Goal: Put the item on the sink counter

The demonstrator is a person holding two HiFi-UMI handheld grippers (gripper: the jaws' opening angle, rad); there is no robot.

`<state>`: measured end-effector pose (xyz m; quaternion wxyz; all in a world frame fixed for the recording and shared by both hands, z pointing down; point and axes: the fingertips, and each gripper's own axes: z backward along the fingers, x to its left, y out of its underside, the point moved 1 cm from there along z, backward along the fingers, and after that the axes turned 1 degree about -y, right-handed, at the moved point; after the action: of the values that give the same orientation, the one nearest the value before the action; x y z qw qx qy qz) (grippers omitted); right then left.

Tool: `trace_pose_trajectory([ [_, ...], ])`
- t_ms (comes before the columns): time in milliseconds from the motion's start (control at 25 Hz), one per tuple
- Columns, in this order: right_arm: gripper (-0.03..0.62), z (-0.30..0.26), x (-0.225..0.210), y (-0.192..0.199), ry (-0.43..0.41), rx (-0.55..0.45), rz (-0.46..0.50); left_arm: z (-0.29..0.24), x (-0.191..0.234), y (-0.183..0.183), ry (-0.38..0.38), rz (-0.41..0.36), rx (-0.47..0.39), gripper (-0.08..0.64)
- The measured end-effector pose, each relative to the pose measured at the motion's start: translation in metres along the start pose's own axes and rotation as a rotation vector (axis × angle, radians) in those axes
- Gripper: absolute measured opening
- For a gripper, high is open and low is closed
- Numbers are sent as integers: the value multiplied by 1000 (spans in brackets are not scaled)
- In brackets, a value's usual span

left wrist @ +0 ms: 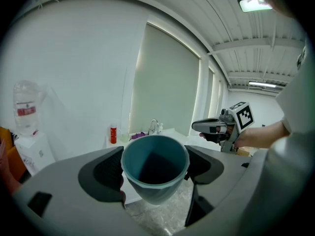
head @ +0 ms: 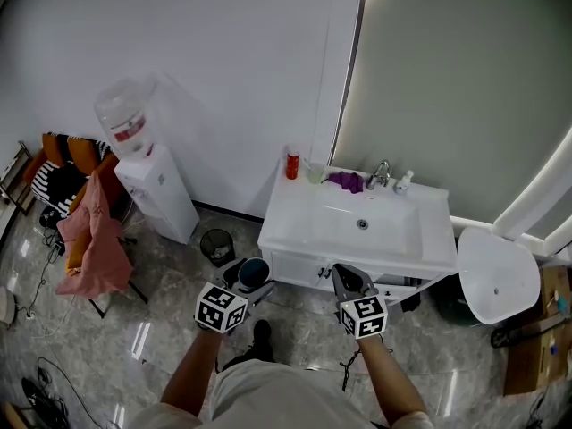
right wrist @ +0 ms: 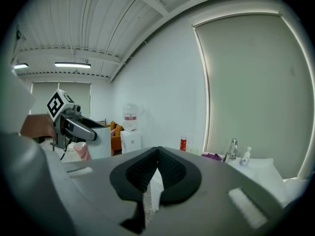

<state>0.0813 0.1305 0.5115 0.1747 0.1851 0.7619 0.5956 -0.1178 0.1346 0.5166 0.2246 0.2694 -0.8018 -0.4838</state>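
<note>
I am holding 1 teal cup (left wrist: pixel 154 167) clamped between the 2 fingers (left wrist: pixel 104 175) of the left gripper (head: pixel 251 281), in the air in front of the counter (head: pixel 299 214). The right gripper (right wrist: pixel 157 167) is hanging beside it, its 2 fingers pressed together on nothing. Sitting on the counter's back edge: 1 red bottle (head: pixel 292 164), 1 purple cloth (head: pixel 347 182), 1 faucet (head: pixel 381 174), 1 white bottle (head: pixel 404 182).
</note>
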Motion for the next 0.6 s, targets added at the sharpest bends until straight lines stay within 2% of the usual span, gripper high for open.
trace_pose_trajectory([
  [600,11,-114,-28,-16,82,42,-42,-80,109,-35,112,-34,49,386],
])
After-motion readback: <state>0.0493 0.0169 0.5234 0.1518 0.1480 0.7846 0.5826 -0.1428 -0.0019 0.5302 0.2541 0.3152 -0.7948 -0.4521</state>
